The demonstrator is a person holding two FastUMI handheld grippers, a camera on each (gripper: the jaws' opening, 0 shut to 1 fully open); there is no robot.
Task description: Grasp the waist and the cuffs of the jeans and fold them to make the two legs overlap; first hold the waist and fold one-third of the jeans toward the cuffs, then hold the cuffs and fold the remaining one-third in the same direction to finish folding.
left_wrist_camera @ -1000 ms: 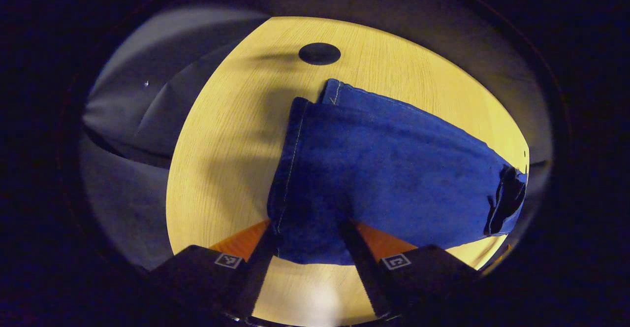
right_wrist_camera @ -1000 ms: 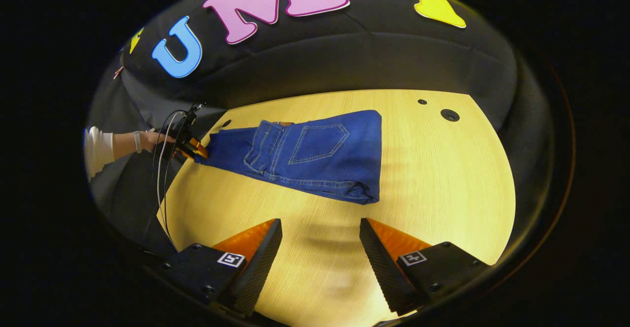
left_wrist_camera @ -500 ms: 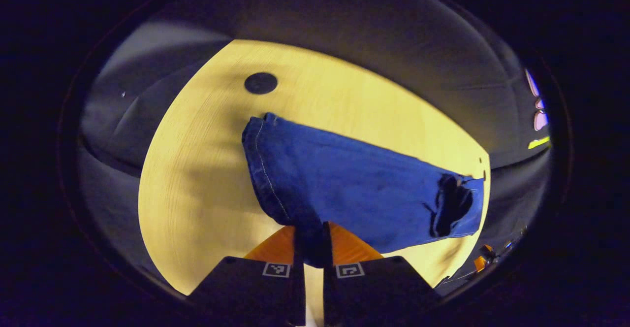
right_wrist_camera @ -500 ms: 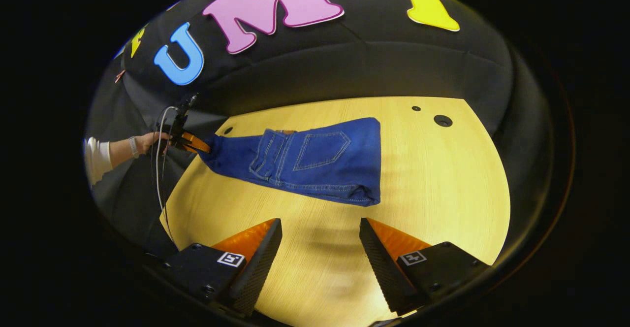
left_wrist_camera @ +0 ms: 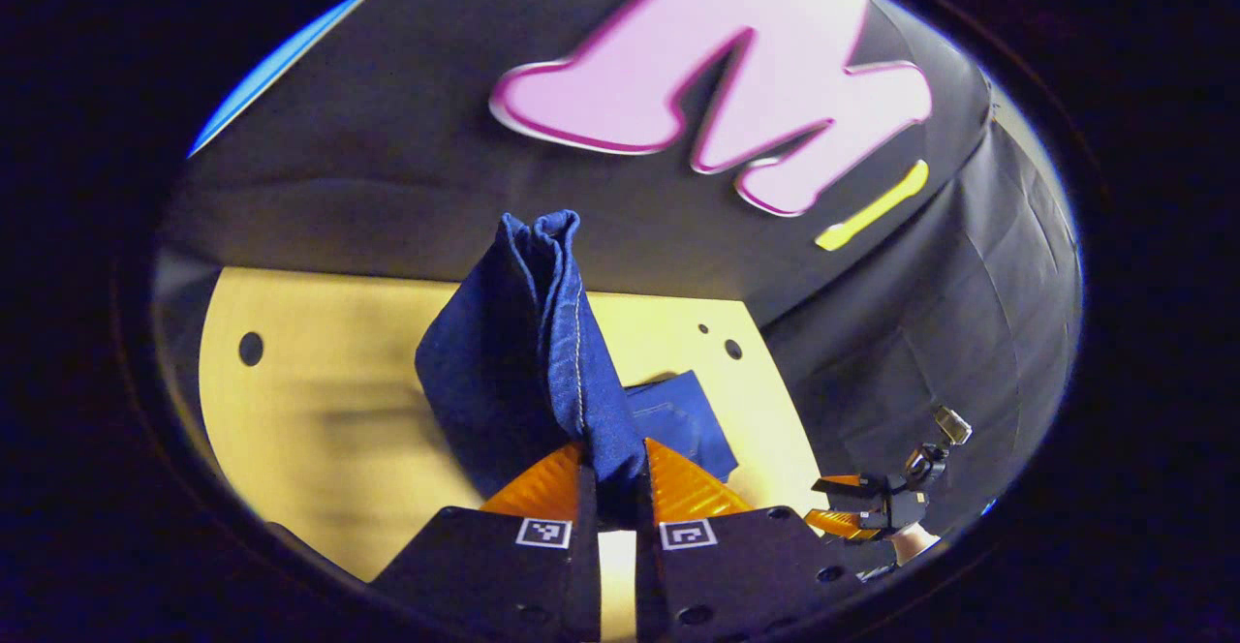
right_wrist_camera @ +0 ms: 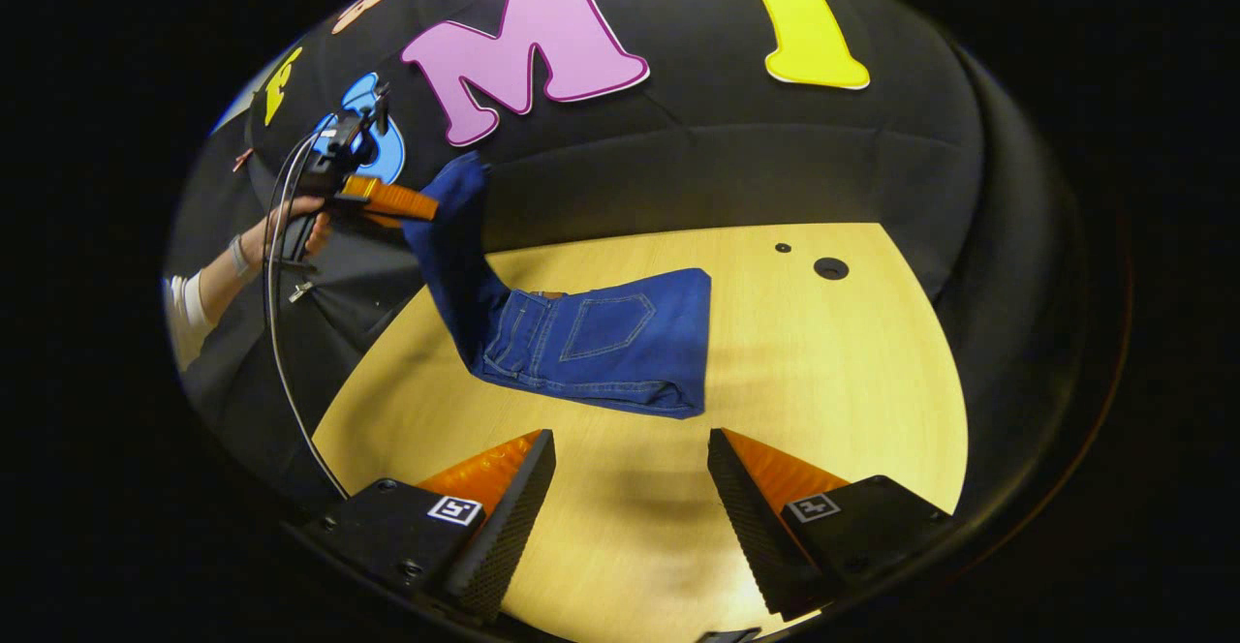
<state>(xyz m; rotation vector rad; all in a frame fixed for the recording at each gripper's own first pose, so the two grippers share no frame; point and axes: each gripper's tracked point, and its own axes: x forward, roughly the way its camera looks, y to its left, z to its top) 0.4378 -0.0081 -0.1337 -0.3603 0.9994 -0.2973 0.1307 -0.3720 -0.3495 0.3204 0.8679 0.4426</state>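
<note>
At upper left of the right gripper view: the left gripper [right_wrist_camera: 426, 205] is pinching the cuffs [left_wrist_camera: 542, 236], lifting them.
Jeans [right_wrist_camera: 601, 343]: lying mid-frame on the table [right_wrist_camera: 823, 382], waist part folded.
Right gripper [right_wrist_camera: 630, 498]: hovering wide open, holding nothing.
Doing it well: carrying the cuffs level over the fold, edges aligned, before letting go.

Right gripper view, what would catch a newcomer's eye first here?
The blue jeans stand out: the waist part lies folded on the yellow wooden table, back pocket up, while the cuff end rises off its left side. There the left gripper, held by a hand, pinches the cuffs. The right gripper hangs open, near.
</note>
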